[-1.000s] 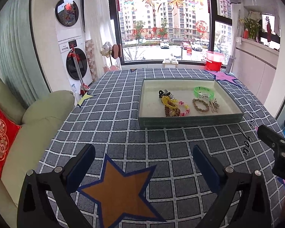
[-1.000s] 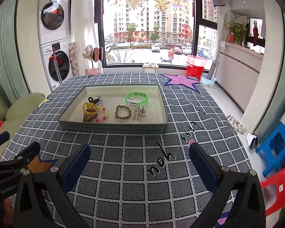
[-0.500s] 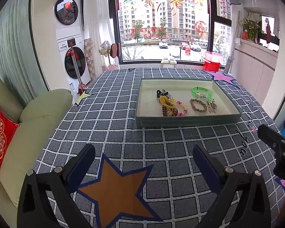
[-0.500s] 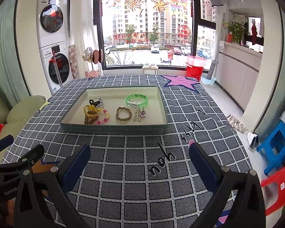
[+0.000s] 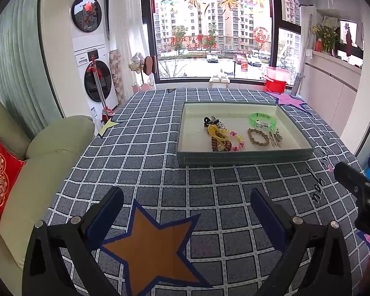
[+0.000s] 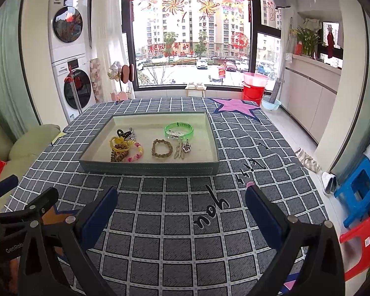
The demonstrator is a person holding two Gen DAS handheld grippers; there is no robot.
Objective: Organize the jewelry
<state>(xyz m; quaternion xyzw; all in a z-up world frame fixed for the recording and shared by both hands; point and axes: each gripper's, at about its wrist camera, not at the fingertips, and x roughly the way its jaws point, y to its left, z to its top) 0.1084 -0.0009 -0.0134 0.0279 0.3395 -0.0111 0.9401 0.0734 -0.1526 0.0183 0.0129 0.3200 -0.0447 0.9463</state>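
Left gripper (image 5: 186,203) hovering over grey checked tablecloth (image 5: 148,153), jaws spread wide, gripping nothing. Right gripper (image 6: 181,203) likewise released, empty. Shallow grey-green rectangular tray (image 6: 149,167) sitting well ahead of both claws. Inside it: translucent green plastic bangle (image 6: 178,131) lying far right, brown braided bracelet (image 6: 162,148) beside small silver heart pendant (image 6: 186,147), yellow coiled hair ties (image 6: 119,145) tangling with pink beaded bracelet (image 6: 135,154) at left.
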